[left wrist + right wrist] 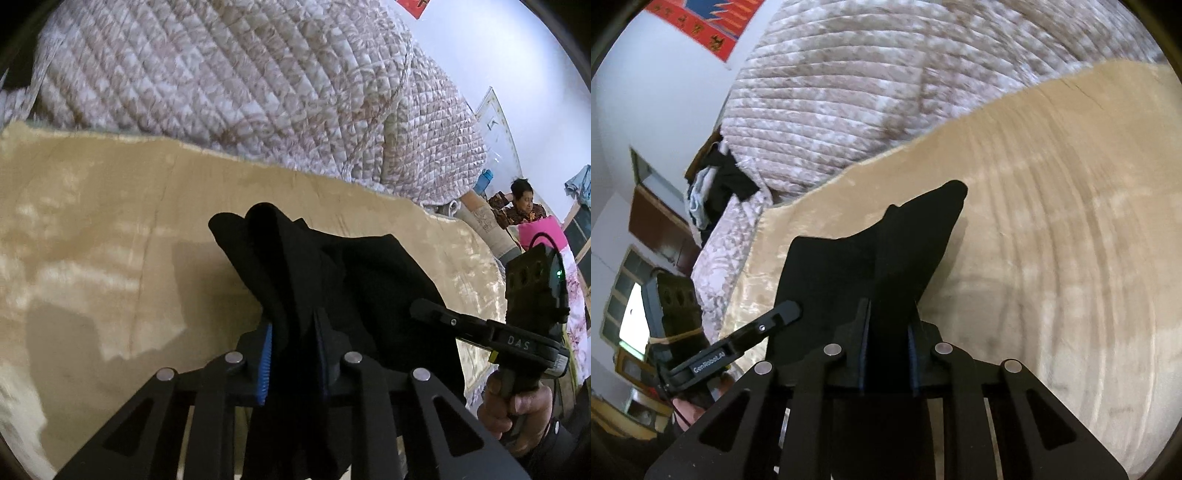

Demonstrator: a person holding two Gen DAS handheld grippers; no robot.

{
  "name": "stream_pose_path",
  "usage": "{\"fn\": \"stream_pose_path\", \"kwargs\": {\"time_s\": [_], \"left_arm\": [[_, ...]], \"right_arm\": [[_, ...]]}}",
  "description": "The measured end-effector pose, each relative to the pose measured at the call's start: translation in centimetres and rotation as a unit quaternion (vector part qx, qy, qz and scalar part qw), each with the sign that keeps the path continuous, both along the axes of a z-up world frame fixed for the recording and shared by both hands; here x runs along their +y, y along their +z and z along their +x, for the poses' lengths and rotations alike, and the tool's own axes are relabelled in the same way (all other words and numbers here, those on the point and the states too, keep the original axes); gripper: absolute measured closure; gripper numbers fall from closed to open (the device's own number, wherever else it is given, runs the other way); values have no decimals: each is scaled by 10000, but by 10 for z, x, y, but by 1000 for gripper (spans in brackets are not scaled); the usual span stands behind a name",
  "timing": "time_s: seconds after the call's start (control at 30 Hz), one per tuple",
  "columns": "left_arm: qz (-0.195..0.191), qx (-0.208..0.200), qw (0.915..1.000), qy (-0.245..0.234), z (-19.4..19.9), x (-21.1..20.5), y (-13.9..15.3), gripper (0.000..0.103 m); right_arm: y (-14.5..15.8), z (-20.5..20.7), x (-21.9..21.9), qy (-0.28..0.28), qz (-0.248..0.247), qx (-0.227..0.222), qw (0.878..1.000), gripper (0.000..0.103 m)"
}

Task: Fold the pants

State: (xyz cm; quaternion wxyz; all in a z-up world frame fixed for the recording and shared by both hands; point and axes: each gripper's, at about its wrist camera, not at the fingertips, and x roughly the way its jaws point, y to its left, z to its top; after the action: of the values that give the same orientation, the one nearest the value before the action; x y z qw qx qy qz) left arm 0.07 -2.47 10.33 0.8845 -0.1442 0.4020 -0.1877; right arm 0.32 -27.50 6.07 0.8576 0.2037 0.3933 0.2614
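1. In the left wrist view, the left gripper (291, 354) fills the bottom centre of the frame, its jaws pinching a bunch of black pants (332, 280) between blue ribbed pads (266, 363).
2. The pants rise out of that grip into a folded peak at mid-frame and spread toward the lower right, held above a tan plush blanket (110, 221).
3. At the right edge of the same view, the right gripper (432, 312) reaches in from a hand (517, 410) at the lower right; its tip lies against the dark cloth.
4. In the right wrist view, the right gripper (888, 332) sits at bottom centre, jaws clamped on the pants (886, 258), which fan upward to a point just above mid-frame.
5. The left gripper (786, 310) enters that view from the lower left, its tip at the left edge of the cloth.
6. The tan blanket (1052, 221) covers the right half of the right wrist view, blurred.
7. Beyond the blanket, a quilted cover (221, 74) with a pale floral print fills the top of the left view and the top centre of the right view (849, 74).
8. Dark and pale clothes (716, 184) lie heaped at the quilt's left end.
9. Far right in the left view, a seated person (524, 206) in a patterned top is beside a pink object (543, 236).
10. A red and blue wall hanging (713, 22) sits at the upper left of the right view.
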Motion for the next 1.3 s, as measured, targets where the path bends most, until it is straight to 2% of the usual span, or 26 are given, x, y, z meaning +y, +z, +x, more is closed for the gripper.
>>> {"fn": "stream_pose_path", "kwargs": {"time_s": [0.17, 0.27, 0.37, 0.43, 0.5, 0.53, 0.6, 0.77, 0.87, 0.97, 1.03, 1.1, 1.17, 1.27, 1.3], "left_arm": [[172, 10, 9998, 51, 42, 13, 8, 81], [356, -44, 9993, 102, 69, 22, 5, 81], [345, -10, 9992, 183, 92, 34, -7, 81], [338, 209, 9987, 319, 106, 43, -24, 79], [428, 444, 9971, 438, 114, 49, -40, 74], [367, 511, 9970, 442, 114, 53, -45, 72], [357, 503, 9972, 425, 113, 55, -44, 69], [581, 291, 9955, 685, 94, 57, -24, 72], [667, -21, 9957, 648, 72, 53, -4, 72], [595, -307, 9967, 469, 44, 38, 9, 72], [738, -358, 9961, 324, 33, 26, 7, 72], [1008, -245, 9942, 291, 28, 17, -5, 72], [1169, -1, 9925, 357, 29, 15, -20, 72], [1381, -13, 9892, 495, 32, 16, -27, 70], [1360, 20, 9894, 515, 33, 17, -28, 69]], "right_arm": [[22, 35, 20, 83, -82, -147, 9998, 87], [25, 61, 29, 113, -169, -137, 9997, 87], [16, 92, 35, 177, -166, -17, 9997, 87], [5, 109, 37, 194, -125, 60, 9997, 86], [-13, 124, 36, 57, -272, 258, 9993, 83], [-21, 128, 34, -51, -389, 393, 9985, 81], [-32, 134, 28, -186, -471, 583, 9970, 69], [-5, 116, 20, -551, -1156, 90, 9917, 69], [6, 93, 28, -357, -1348, -270, 9899, 69], [9, 64, 46, -118, -1726, -563, 9833, 69], [11, 46, 57, 25, -1838, -734, 9802, 70], [7, 36, 66, 88, -1943, -762, 9779, 76], [-3, 30, 74, 163, -2094, -705, 9751, 77], [-27, 33, 79, 258, -2323, -406, 9714, 77], [-30, 33, 79, 266, -2353, -479, 9704, 77]]}}
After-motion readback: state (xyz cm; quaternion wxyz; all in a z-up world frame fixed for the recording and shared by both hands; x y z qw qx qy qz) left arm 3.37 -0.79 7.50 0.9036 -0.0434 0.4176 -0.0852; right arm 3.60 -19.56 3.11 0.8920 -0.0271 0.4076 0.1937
